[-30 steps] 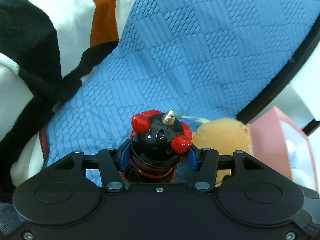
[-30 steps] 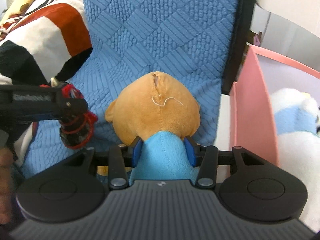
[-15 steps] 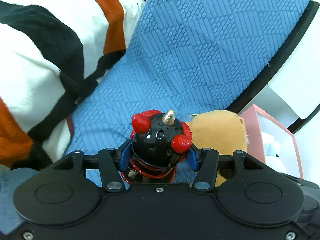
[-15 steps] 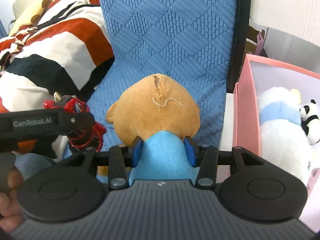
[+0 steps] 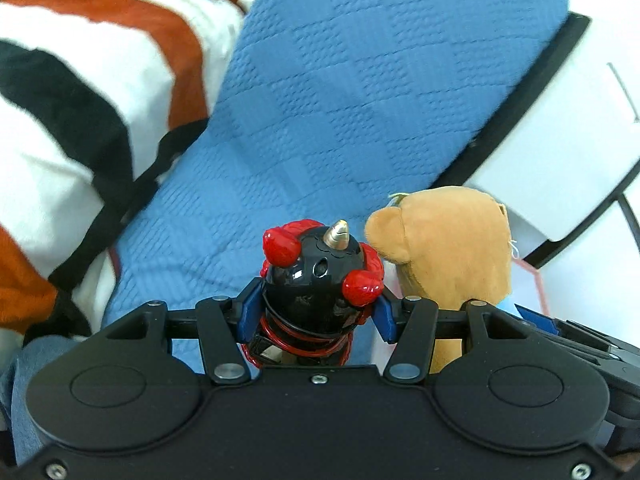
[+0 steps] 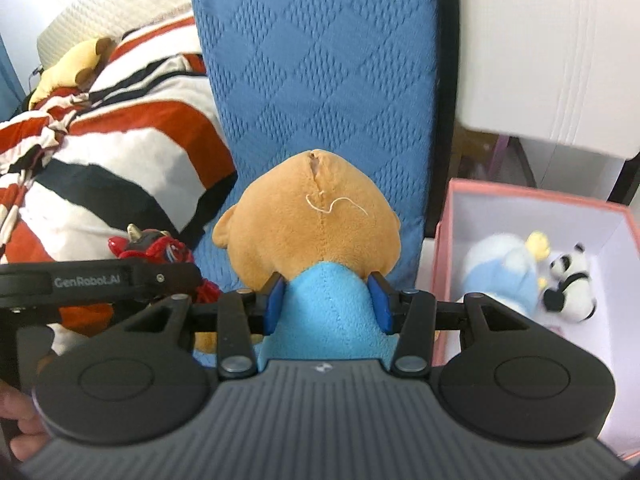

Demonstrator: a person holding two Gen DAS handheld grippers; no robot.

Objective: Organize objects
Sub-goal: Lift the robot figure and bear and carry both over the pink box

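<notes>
My left gripper [image 5: 318, 314] is shut on a black and red toy figure [image 5: 320, 280] with a gold horn, held above the blue quilted cover [image 5: 340, 100]. It also shows at the left of the right wrist view [image 6: 152, 246]. My right gripper [image 6: 326, 298] is shut on the blue body of a brown plush bear [image 6: 316, 220], which also shows just right of the figure in the left wrist view [image 5: 448, 248]. A pink box [image 6: 442, 264] at the right holds a light blue plush [image 6: 504, 272] and a small panda [image 6: 572, 280].
A striped white, orange and black blanket [image 5: 80, 100] lies to the left, with a yellow plush [image 6: 76, 64] at its far end. A white cabinet [image 6: 540, 48] stands behind the box. A black frame edge [image 5: 516, 108] borders the blue cover.
Both grippers have lifted away from the blue cover with their toys. The right gripper's view now takes in more of the pink box's inside.
</notes>
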